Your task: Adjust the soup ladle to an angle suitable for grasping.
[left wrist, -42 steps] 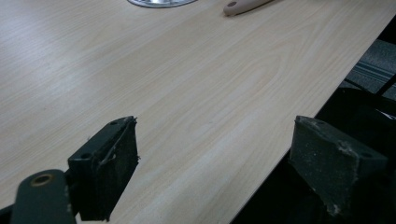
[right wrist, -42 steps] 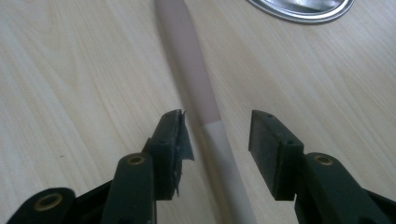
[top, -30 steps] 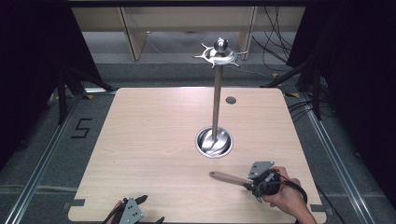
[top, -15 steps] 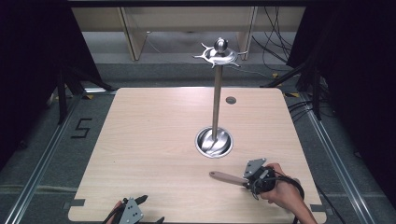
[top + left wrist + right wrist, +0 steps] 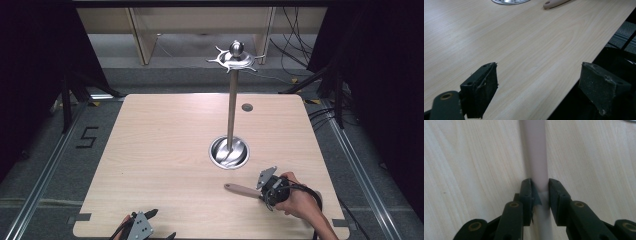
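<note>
A utensil with a pale pinkish handle [image 5: 240, 190] lies flat on the wooden table [image 5: 150, 150], in front of the stand's base. My right gripper [image 5: 264, 192] comes at it from the right and its jaws have just been closing. In the right gripper view both pads press the sides of the handle [image 5: 535, 150], so the right gripper [image 5: 540, 187] is shut on it. The utensil's other end is hidden under the gripper and hand. My left gripper [image 5: 161, 223] rests at the table's near edge, and in its own view the left gripper [image 5: 539, 82] stands wide open with nothing between its jaws.
A tall metal stand [image 5: 231, 110] rises from a round shiny base [image 5: 229, 152] right of the table's middle, with a ring of hooks at its top [image 5: 234, 57]. A small dark round spot [image 5: 247, 107] sits near the far edge. Dark curtains and cables surround the table.
The right gripper's jaws have closed onto the handle and the hand has edged slightly left. The handle lies where it was. The left gripper has not moved.
</note>
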### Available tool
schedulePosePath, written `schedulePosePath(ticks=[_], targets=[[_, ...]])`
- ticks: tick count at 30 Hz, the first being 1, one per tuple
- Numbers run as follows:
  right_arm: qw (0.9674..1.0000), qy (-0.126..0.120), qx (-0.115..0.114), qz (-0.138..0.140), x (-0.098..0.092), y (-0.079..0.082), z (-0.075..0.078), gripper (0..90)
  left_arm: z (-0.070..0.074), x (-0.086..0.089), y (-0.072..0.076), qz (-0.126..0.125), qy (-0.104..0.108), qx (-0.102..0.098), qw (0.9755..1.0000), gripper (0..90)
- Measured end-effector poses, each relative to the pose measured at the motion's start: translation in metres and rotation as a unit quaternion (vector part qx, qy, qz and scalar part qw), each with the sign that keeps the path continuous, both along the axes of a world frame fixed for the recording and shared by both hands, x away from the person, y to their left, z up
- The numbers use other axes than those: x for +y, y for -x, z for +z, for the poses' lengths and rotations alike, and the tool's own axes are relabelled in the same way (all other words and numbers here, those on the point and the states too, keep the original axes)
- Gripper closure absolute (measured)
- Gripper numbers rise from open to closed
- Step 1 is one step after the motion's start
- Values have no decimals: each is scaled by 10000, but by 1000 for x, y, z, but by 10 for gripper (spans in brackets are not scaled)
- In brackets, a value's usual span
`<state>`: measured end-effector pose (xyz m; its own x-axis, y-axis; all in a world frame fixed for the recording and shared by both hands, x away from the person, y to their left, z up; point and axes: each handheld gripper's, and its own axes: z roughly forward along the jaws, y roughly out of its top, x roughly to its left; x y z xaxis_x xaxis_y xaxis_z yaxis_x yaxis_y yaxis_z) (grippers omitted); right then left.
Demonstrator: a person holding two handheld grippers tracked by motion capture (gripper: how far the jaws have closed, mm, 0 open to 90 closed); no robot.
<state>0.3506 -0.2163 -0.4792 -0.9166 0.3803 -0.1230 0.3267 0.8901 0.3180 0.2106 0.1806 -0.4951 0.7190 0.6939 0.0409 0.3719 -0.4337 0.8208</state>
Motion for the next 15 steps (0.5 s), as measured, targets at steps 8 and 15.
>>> schedulePosePath(ticks=[8,15], targets=[[9995,260,142,140,6,-4,1,754,-1,-1,1,49,54,-13,10000,147],[9987,424,136,260,11,-5,2,762,0,0,0,5,7,27,10000,147]])
